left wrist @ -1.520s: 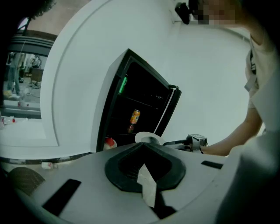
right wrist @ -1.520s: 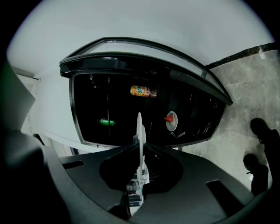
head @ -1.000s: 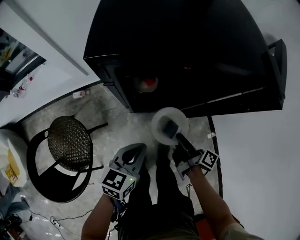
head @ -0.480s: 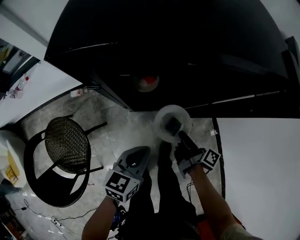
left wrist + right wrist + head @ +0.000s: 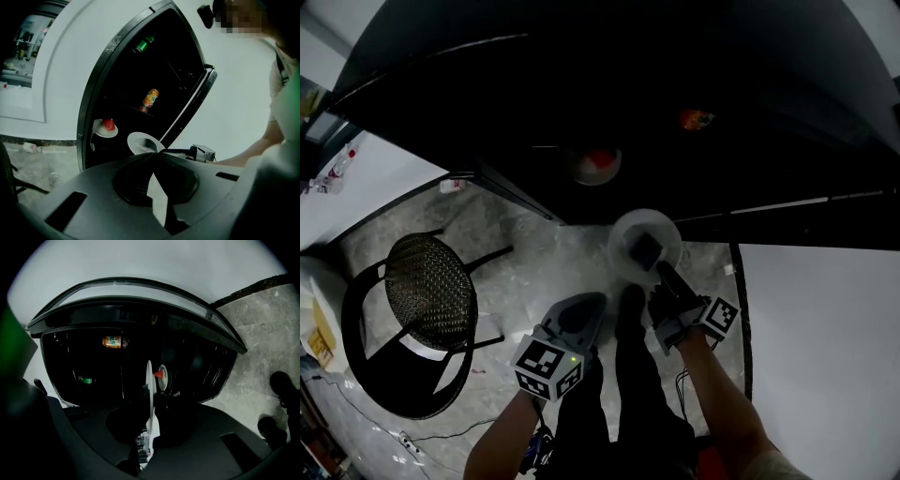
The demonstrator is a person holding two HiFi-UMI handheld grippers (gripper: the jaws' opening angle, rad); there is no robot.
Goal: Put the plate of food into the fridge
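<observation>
The black fridge (image 5: 675, 84) stands open in front of me. On a low shelf inside rests a white plate with red food (image 5: 596, 165) (image 5: 105, 127) (image 5: 161, 376). My right gripper (image 5: 643, 251) (image 5: 150, 397) is shut on a second white plate (image 5: 623, 234) (image 5: 144, 143), held just outside the fridge opening; in the right gripper view this plate (image 5: 149, 380) shows edge-on. One jaw covers its middle, so whatever lies on it is hidden. The left gripper (image 5: 578, 317) (image 5: 153, 157) hangs lower and to the left, shut and empty.
An orange can (image 5: 697, 119) (image 5: 150, 99) (image 5: 112, 341) and a green bottle (image 5: 142, 44) sit on higher shelves. The fridge door (image 5: 190, 110) swings out to the right. A black wicker chair (image 5: 429, 292) stands at the left on the marble floor. My dark shoe (image 5: 630, 305) is below the plate.
The view has tipped up toward the fridge, bringing the orange can into sight. The right gripper stays shut on the white plate at about the same spot; the left gripper drifted slightly right.
</observation>
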